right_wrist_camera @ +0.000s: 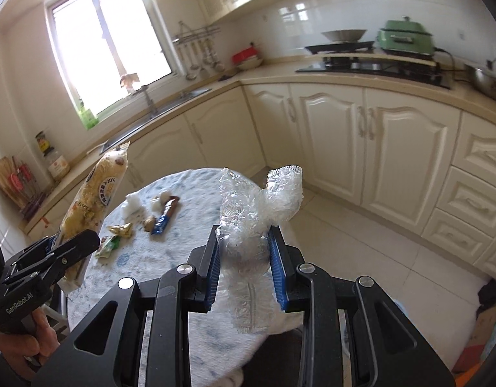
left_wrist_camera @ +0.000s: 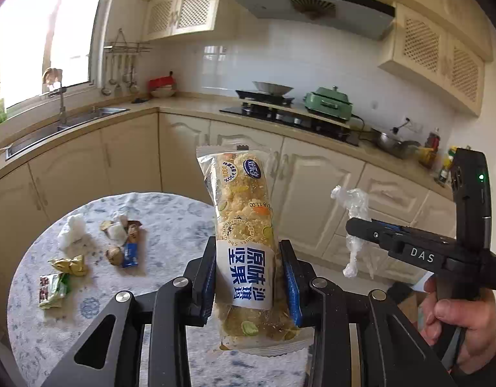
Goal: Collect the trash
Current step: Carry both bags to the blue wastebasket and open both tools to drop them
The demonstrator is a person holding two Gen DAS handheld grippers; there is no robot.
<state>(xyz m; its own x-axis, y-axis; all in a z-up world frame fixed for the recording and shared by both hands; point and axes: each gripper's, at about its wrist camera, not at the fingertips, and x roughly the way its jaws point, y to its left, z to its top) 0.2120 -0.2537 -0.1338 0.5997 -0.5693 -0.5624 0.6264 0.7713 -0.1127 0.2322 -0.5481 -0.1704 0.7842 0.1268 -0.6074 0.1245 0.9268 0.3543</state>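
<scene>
1. Two pieces of trash are already lifted off the round table (left_wrist_camera: 170, 213): the left gripper (left_wrist_camera: 248, 277) is clamped on a snack bar wrapper (left_wrist_camera: 244, 225), centre frame; the right gripper (right_wrist_camera: 244, 267) pinches crumpled clear plastic (right_wrist_camera: 248, 213).
2. Several pieces remain at the table's left side: white tissue (left_wrist_camera: 72, 230), gold foil (left_wrist_camera: 70, 264), a green packet (left_wrist_camera: 53, 285) and a blue wrapper (left_wrist_camera: 130, 253).
3. No bin is visible, so both held pieces probably still await dropping.
</scene>
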